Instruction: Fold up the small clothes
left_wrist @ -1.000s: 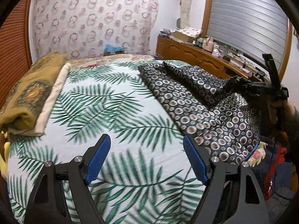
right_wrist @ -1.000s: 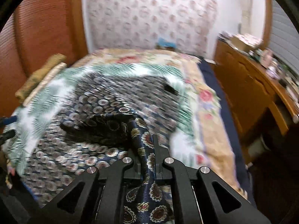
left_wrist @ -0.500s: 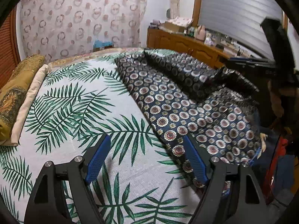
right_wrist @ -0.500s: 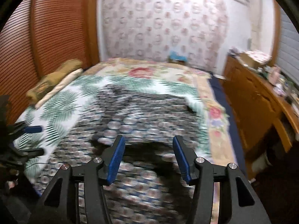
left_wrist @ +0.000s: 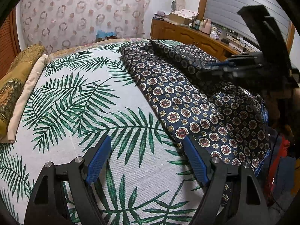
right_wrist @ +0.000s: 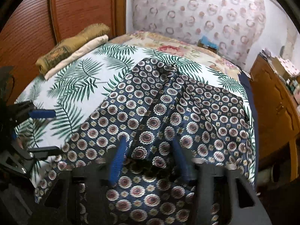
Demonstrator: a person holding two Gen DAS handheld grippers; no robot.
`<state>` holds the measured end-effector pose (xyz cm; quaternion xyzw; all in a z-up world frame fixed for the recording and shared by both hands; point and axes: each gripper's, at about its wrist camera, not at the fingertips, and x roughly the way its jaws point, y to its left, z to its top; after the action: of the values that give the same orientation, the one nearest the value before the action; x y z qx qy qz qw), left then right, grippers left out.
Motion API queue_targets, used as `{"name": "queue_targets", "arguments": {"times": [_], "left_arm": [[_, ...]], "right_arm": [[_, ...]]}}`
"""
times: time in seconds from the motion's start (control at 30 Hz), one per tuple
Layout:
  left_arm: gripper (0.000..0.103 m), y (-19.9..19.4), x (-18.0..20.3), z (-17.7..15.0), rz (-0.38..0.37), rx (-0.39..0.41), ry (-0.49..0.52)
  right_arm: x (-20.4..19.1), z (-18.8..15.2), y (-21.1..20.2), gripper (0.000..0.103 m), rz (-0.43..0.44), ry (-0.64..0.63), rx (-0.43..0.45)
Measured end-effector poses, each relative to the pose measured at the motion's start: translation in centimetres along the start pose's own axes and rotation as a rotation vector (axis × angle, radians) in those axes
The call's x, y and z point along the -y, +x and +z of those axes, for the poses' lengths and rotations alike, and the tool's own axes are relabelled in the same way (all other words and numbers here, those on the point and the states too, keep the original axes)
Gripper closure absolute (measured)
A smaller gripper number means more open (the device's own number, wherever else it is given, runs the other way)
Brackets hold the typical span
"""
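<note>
Fabric is the worry here: the dark medallion-print garment (left_wrist: 187,108) is lying spread along the right-hand side of the palm-leaf bedspread (left_wrist: 84,103), with one part doubled back over itself toward the far end and its near hem drooping over the edge of the bed.

The left gripper (left_wrist: 146,138) is hovering wide open and empty above bare bedspread, its right finger just beside the garment's near edge. The right gripper (right_wrist: 148,139) is smeared by blur in its own view. Its blue pads (right_wrist: 118,157) are showing apart there, with a raised ridge of cloth sitting between them and nothing visibly pinched, so I am reading it as open rather than gripping.

Several things could be going wrong from here:
- The ridge looks like more than one layer, so a pinch there is probably going to take a bunch rather than a clean hem, and the fold would be coming out crooked.
- The cloth looks thin and slick, so a shallow bite is likely to be slipping out once lifted.
- The hem hanging off the bed is adding pull, and a tug on one side only may be dragging the whole piece over the edge.
- The left jaws, being so low over the bedspread, risk catching the cover together with the garment
</note>
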<state>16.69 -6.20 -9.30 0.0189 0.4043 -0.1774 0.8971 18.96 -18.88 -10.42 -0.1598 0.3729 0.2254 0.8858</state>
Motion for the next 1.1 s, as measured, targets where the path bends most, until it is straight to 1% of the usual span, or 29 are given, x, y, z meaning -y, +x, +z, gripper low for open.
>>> {"name": "queue_targets", "arguments": {"times": [0.07,0.1,0.17,0.33,0.43,0.47,0.5,0.53,0.6,0.63,0.67,0.77,0.83,0.9,0.97,1.03,1.07,1.1], "left_arm": [[0.023,-0.1,-0.1,0.0,-0.004,0.001,-0.003],[0.023,0.0,-0.1,0.0,-0.005,0.003,-0.004],[0.023,-0.1,-0.2,0.0,-0.007,0.005,-0.011],[0.023,-0.3,-0.2,0.0,-0.007,0.009,-0.013],[0.023,-0.5,-0.2,0.1,-0.01,0.014,-0.014],[0.023,-0.5,-0.2,0.1,-0.012,0.016,-0.014],[0.023,-0.5,-0.1,0.0,-0.013,0.018,-0.012],[0.023,-0.5,0.0,0.0,-0.013,0.017,-0.01],[0.023,-0.5,0.1,-0.1,-0.011,0.013,-0.004],[0.023,-0.5,0.2,-0.2,-0.011,0.012,-0.003],[0.023,-0.5,0.2,-0.2,-0.012,0.012,-0.004],[0.023,-0.7,0.4,-0.2,-0.016,0.017,-0.008],[0.023,-0.7,0.5,-0.2,-0.023,0.023,-0.01],[0.023,-0.7,0.7,-0.2,-0.024,0.026,-0.011],[0.023,-0.6,0.9,-0.2,-0.026,0.027,-0.011],[0.023,-0.6,1.0,-0.2,-0.027,0.026,-0.01],[0.023,-0.5,1.1,-0.2,-0.025,0.025,-0.008],[0.023,-0.5,1.1,-0.3,-0.024,0.023,-0.007]], "right_arm": [[0.0,1.3,0.8,0.098,-0.033,-0.04,-0.012],[0.5,1.9,0.3,0.099,-0.045,-0.058,-0.007],[1.9,3.6,0.3,0.099,-0.124,-0.09,0.001],[7.8,7.6,1.0,0.099,-0.29,-0.031,0.004],[11.3,9.3,3.1,0.099,-0.367,0.021,-0.016],[12.3,9.7,3.9,0.099,-0.379,0.049,-0.028],[13.0,10.0,4.6,0.088,-0.385,0.079,-0.038],[13.8,10.1,5.2,0.081,-0.397,0.112,-0.045],[14.7,10.3,5.5,0.055,-0.442,0.16,-0.029],[15.0,10.3,5.4,0.05,-0.453,0.181,-0.014],[15.2,10.2,5.2,0.046,-0.457,0.195,0.005],[15.5,9.1,3.5,0.045,-0.443,0.235,0.052],[15.4,8.1,3.0,0.045,-0.344,0.257,0.071],[14.8,6.3,3.1,0.045,-0.262,0.257,0.052],[14.9,5.4,4.5,0.045,-0.163,0.262,-0.029],[14.9,4.9,6.1,0.046,-0.162,0.255,-0.07],[14.9,4.9,6.8,0.052,-0.163,0.247,-0.08],[15.0,5.0,7.3,0.073,-0.153,0.245,-0.075]]}}
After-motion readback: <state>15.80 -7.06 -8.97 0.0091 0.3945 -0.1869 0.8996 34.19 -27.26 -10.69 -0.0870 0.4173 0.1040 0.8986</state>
